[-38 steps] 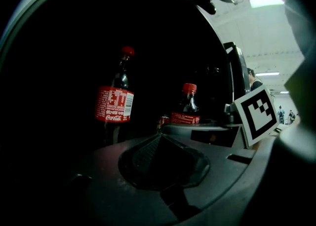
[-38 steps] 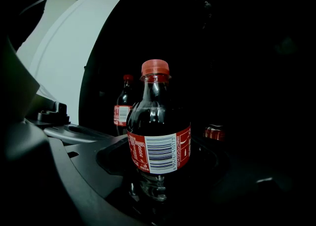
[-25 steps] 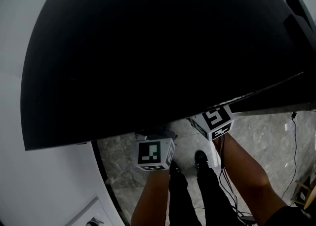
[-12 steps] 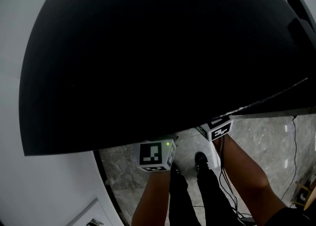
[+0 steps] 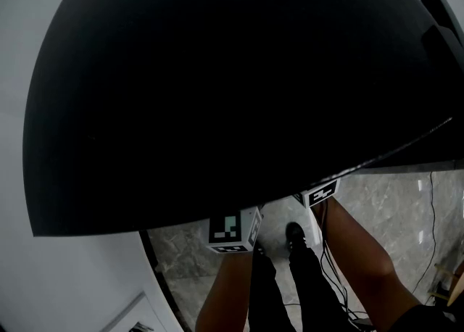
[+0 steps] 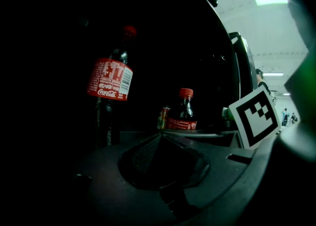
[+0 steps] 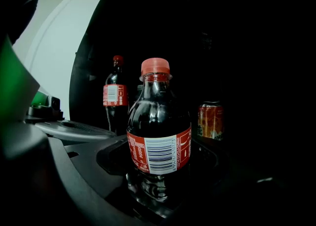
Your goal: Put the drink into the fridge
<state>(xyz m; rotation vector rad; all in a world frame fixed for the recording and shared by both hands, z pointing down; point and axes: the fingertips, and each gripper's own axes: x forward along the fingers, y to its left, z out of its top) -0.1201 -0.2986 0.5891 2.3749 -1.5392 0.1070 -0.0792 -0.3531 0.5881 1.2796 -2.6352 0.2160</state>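
Observation:
In the right gripper view, a small cola bottle with a red cap and red label stands upright between the jaws of my right gripper, which is shut on its lower body. The left gripper view shows my left gripper shut with nothing in it. Beyond it is a small cola bottle, apparently the same one, beside the right gripper's marker cube. In the head view, the fridge's black body hides both sets of jaws. Only the left cube and the right cube show.
A taller cola bottle and an orange can stand in the dark behind the held bottle. The taller bottle and can also appear ahead of the left gripper. A white wall, grey stone floor and the person's legs lie below.
Both marker cubes have slid further under the black fridge body in the head view. The right cube is now mostly hidden and the left cube is partly covered.

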